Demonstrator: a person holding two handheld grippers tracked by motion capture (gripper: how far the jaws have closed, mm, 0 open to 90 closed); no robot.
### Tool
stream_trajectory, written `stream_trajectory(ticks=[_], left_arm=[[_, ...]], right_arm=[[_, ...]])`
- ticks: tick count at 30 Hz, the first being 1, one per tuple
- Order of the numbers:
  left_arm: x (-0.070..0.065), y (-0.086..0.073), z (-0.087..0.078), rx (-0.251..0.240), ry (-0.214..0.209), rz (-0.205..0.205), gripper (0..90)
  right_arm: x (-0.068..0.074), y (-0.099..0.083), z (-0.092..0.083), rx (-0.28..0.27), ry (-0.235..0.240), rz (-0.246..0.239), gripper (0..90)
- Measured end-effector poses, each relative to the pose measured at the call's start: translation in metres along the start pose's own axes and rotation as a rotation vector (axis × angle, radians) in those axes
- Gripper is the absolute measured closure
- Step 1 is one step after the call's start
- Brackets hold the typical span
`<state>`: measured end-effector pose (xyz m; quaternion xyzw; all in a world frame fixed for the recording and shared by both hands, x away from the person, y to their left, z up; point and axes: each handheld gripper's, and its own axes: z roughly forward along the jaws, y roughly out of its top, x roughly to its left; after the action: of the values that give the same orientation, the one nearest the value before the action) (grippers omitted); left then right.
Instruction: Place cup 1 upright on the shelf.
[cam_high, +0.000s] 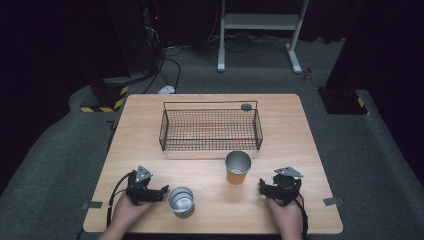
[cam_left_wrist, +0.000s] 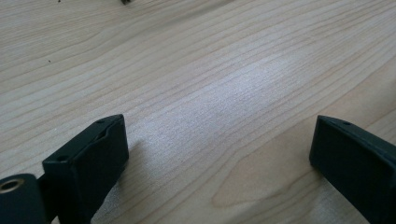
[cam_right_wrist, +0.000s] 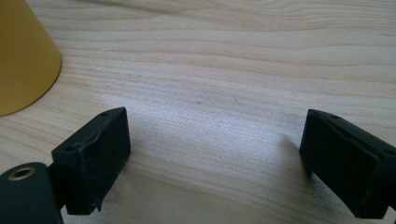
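Your two hands are resting at the near edge of the wooden table (cam_high: 150, 120), each holding a black gripper. Your left gripper (cam_high: 162, 192) is lying low on the wood at the near left, jaws spread wide with nothing between them; in the left gripper view, bare wood grain is showing across the gap. Just beside its tips, a silver metal cup (cam_high: 180, 200) is standing upright, mouth up.

Your right gripper (cam_high: 263, 187) is sitting at the near right, jaws likewise spread wide and empty. A little ahead and to its left, an orange cup with a silver lining (cam_high: 237, 167) is standing upright, apart from the jaws; its orange wall (cam_right_wrist: 23, 56) is filling the upper left corner of the right gripper view.

Beyond both cups, a black wire basket (cam_high: 210, 128) is sitting mid-table. A small dark round object (cam_high: 246, 106) is lying near its far right corner, possibly a lid, though it is too small to tell.
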<state>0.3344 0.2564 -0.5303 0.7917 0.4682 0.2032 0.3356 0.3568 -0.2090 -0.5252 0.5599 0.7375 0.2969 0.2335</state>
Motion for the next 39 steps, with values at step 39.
stream_trajectory(ticks=[39], left_arm=[[0.0, 0.0, 0.0, 0.002, -0.002, -0.003, 5.5]], right_arm=[[0.004, 0.0, -0.013, -0.08, 0.056, -0.05, 14.0]])
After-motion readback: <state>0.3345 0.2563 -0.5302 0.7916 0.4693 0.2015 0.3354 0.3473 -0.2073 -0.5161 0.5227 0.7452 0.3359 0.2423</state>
